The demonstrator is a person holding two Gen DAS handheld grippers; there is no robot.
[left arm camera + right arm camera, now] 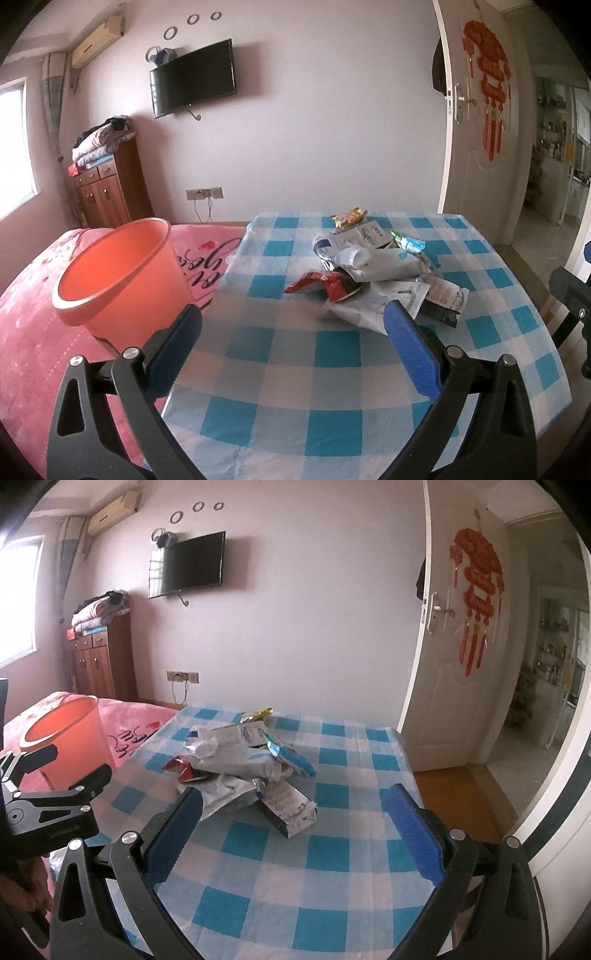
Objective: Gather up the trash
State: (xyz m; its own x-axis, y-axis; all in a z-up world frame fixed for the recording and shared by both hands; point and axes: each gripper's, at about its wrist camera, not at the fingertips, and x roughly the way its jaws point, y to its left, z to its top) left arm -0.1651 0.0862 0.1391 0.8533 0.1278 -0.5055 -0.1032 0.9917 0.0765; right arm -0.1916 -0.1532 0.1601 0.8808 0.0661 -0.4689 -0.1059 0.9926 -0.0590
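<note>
left wrist view: step looks like the very start of collecting, nothing picked yet. left gripper [293, 321] hangs above the blue-and-white checked plastic tablecloth [332, 369], blue-padded jaws spread wide, holding nothing, touching nothing. heap of crumpled wrappers and pouches [373, 273] lies at 1 o'clock from the gripper, on the cloth, far half. in it: a red-and-black torn snack packet [325, 286] on the near-left side, a grey-white crumpled pouch [384, 264] on top, a gold-and-red small wrapper [349, 218] just behind the heap at 12 o'clock, a green-and-blue twisted wrapper [408, 242] at its right edge. round salmon-orange plastic bin [122, 273] stands at 10 o'clock on the pink printed bedspread [33, 332], just beside the cloth's left edge, mouth open, inside looks bare. edge of the other tool shows at 3 o'clock.

right wrist view: right gripper [295, 799] also wide apart, nothing between the jaws, above the cloth. heap sits at 12 o'clock, close ahead; a white printed flat pouch [291, 808] is the nearest piece, between the fingertips' line and the heap. bin at 10 o'clock, partly behind the left tool.

judgement: next move calls for reaching forward and down to the nearest piece, closing on one edge, then carrying it left to the bin. thin crinkled film may slip or drag neighbours along.
</note>
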